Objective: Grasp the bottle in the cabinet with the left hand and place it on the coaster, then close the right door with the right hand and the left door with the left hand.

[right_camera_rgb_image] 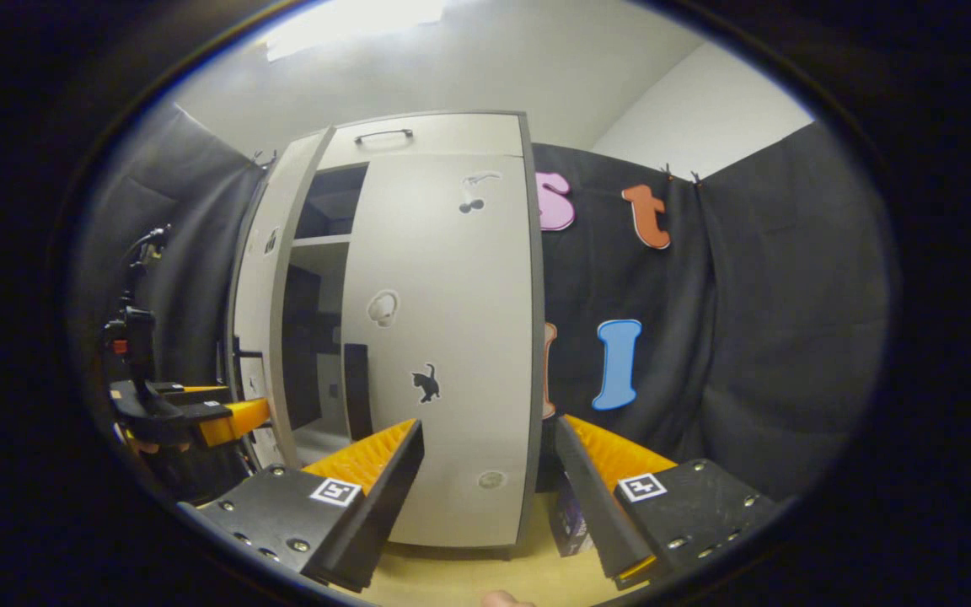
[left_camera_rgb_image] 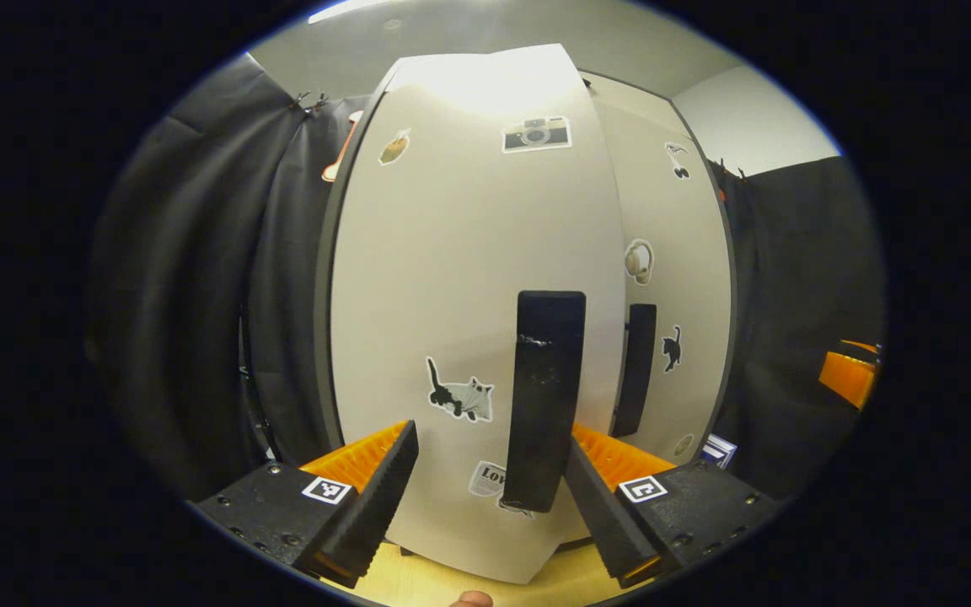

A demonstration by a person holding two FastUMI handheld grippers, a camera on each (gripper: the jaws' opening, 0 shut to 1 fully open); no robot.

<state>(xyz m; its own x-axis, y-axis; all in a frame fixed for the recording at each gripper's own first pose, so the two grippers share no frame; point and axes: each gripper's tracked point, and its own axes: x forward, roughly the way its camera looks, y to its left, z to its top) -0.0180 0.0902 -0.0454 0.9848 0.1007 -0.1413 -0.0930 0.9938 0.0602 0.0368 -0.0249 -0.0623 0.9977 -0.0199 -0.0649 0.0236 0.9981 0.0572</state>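
Cabinet interior (right_camera_rgb_image: 317, 320) mostly door-hidden

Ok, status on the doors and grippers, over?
Left gripper open at left door, handle by its fingers. Right gripper open, off the closed right door. Left door ajar.

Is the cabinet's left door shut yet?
No, ajar. In the right gripper view the pale left door with stickers angles outward, leaving a dark gap showing shelves beside the closed pale right door.
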